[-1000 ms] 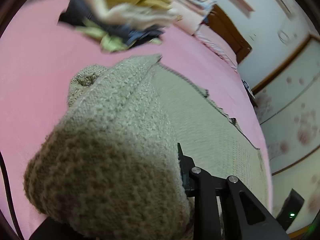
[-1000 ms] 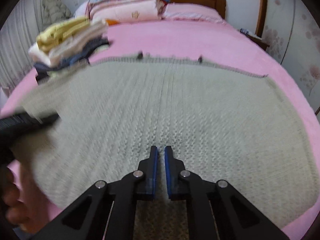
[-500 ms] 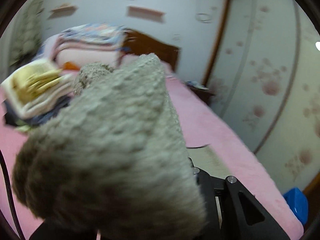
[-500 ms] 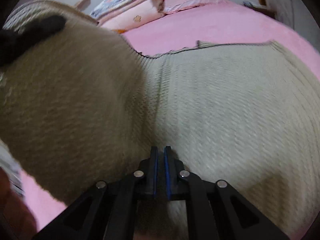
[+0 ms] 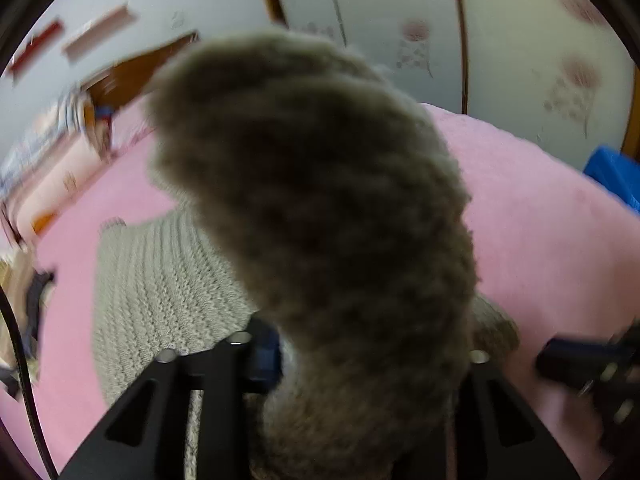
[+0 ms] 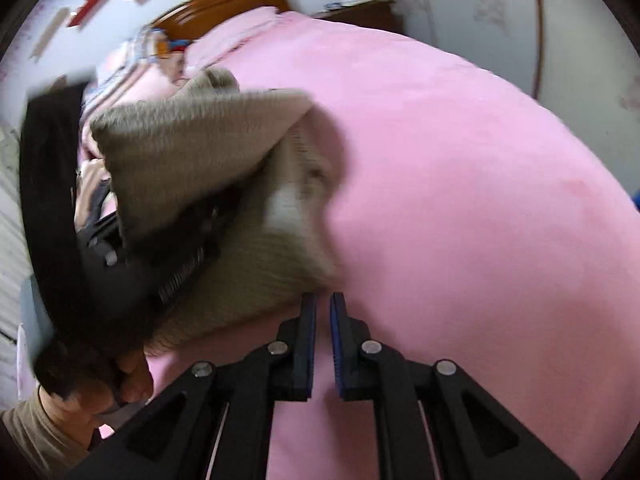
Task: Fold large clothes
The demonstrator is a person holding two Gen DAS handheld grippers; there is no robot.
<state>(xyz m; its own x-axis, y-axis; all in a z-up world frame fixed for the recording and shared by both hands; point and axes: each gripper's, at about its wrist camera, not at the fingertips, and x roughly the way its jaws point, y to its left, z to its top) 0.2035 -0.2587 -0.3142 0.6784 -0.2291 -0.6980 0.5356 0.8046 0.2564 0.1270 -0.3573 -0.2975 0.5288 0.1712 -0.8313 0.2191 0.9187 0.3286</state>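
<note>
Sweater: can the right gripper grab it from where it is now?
Probably yes. The right gripper hovers over bare pink bed, with the sweater's edge just beside its fingertips and nothing between. Its jaws are shut, though, so they must open first.

Left wrist view: looks steeply down along its fingers, very close behind a raised fold of the knitted garment (image 5: 320,220) that blocks the centre. Right wrist view: looks down from the near right onto the pink bed (image 6: 460,180). Both views share the bed, garment and far headboard (image 6: 224,4).
</note>
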